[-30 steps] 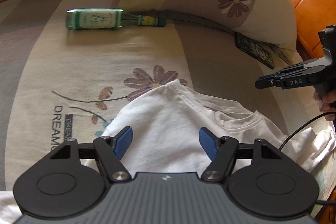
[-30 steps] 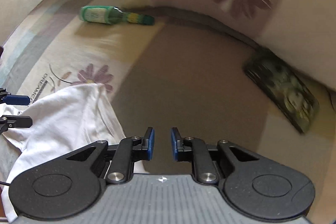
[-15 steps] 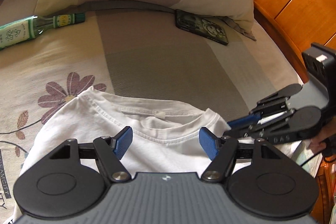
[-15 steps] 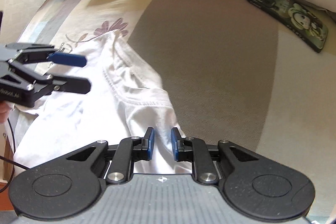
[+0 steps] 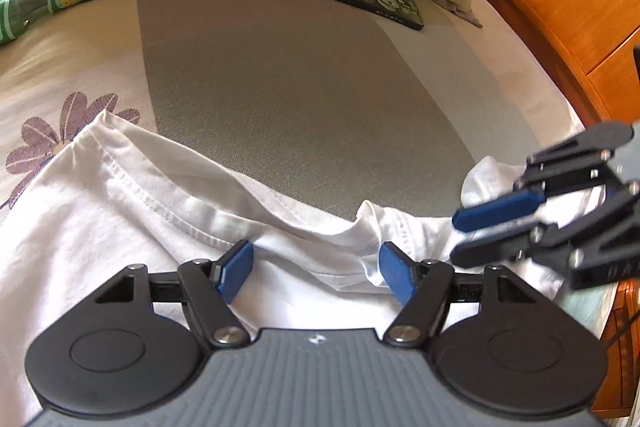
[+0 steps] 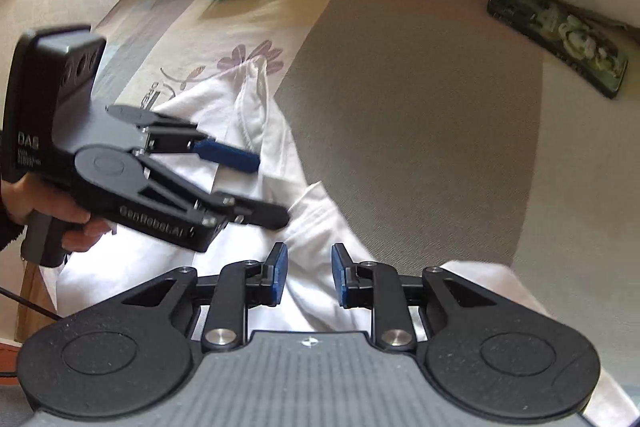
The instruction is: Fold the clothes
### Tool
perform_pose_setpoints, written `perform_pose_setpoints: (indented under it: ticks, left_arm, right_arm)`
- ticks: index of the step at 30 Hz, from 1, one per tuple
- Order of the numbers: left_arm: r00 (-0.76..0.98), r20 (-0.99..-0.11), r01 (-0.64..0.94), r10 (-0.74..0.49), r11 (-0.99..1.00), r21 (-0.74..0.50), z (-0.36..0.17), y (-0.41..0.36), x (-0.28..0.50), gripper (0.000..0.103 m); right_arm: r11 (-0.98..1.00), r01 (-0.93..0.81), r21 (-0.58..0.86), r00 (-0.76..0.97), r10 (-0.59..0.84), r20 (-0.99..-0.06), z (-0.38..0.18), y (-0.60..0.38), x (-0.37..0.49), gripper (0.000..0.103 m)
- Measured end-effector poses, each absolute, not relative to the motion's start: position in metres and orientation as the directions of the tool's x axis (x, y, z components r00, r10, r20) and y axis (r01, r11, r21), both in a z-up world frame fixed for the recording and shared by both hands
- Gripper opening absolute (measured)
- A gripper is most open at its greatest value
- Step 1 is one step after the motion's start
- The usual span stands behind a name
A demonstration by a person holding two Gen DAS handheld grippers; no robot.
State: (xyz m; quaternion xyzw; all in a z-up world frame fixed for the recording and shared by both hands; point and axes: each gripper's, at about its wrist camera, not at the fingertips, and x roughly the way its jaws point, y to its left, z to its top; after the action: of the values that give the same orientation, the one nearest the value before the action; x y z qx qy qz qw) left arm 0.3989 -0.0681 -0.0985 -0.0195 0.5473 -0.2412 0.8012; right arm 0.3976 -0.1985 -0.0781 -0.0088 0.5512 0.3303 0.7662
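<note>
Both black two-finger grippers with blue pads hang over a crumpled white cotton T-shirt (image 5: 132, 227) on a woven, flower-printed bedsheet (image 5: 304, 99). Left gripper (image 5: 316, 269) stands spread wide above the stitched collar; right gripper (image 6: 307, 275) is opening, pads clear of a soft fold between them.

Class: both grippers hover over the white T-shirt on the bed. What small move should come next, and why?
Probably lower both and pinch the shirt's top edge. The left gripper is open over the white T-shirt collar; the right gripper is opening above cloth, gripping nothing.

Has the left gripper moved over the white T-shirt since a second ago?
Yes. The left gripper has shifted from the white T-shirt's sleeve side to its collar; the green bottle slid to the view's left edge.
</note>
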Motion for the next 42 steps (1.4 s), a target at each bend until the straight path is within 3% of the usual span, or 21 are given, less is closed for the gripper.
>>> perform_pose_setpoints:
  ticks: [4, 9, 16, 18, 19, 28, 36, 39, 41, 42]
  left_arm:
    - [0.29, -0.871, 0.371, -0.397, 0.885, -0.28, -0.097, -0.067, 0.395, 0.07]
    - [0.292, -0.864, 0.355, -0.41, 0.886, -0.3, -0.096, -0.06, 0.394, 0.07]
    - [0.316, -0.856, 0.343, -0.409, 0.89, -0.299, -0.085, -0.048, 0.386, 0.07]
    - [0.323, -0.86, 0.342, -0.395, 0.896, -0.283, -0.081, -0.045, 0.385, 0.07]
    - [0.326, -0.862, 0.343, -0.388, 0.898, -0.275, -0.079, -0.043, 0.384, 0.07]
    - [0.379, -0.875, 0.368, -0.3, 0.917, -0.154, -0.073, -0.017, 0.384, 0.07]
    - [0.405, -0.875, 0.426, -0.264, 0.901, -0.075, -0.07, 0.005, 0.417, 0.071]
    - [0.4, -0.881, 0.456, -0.25, 0.889, -0.045, -0.068, 0.01, 0.431, 0.071]
    - [0.392, -0.889, 0.478, -0.235, 0.878, -0.021, -0.069, 0.012, 0.44, 0.071]
    - [0.39, -0.891, 0.489, -0.233, 0.872, -0.014, -0.07, 0.013, 0.444, 0.071]
  right_arm:
    - [0.781, -0.558, 0.28, 0.214, 0.462, -0.861, -0.084, -0.2, 0.42, 0.028]
    - [0.685, -0.663, 0.302, 0.13, 0.502, -0.855, -0.111, -0.182, 0.421, 0.028]
    - [0.539, -0.807, 0.239, 0.072, 0.493, -0.867, -0.11, -0.165, 0.411, 0.038]
    - [0.498, -0.831, 0.249, 0.028, 0.483, -0.875, -0.109, -0.16, 0.408, 0.027]
    - [0.489, -0.842, 0.228, 0.033, 0.468, -0.883, -0.105, -0.158, 0.407, 0.015]
    - [0.711, -0.703, 0.012, 0.309, 0.32, -0.895, -0.08, -0.186, 0.452, 0.012]
    - [0.74, -0.672, 0.037, 0.3, 0.318, -0.899, -0.089, -0.189, 0.465, 0.016]
    - [0.739, -0.667, 0.094, 0.258, 0.348, -0.902, -0.093, -0.192, 0.472, 0.022]
    - [0.737, -0.665, 0.126, 0.246, 0.375, -0.894, -0.092, -0.198, 0.476, 0.034]
    - [0.735, -0.664, 0.139, 0.24, 0.385, -0.891, -0.092, -0.201, 0.478, 0.035]
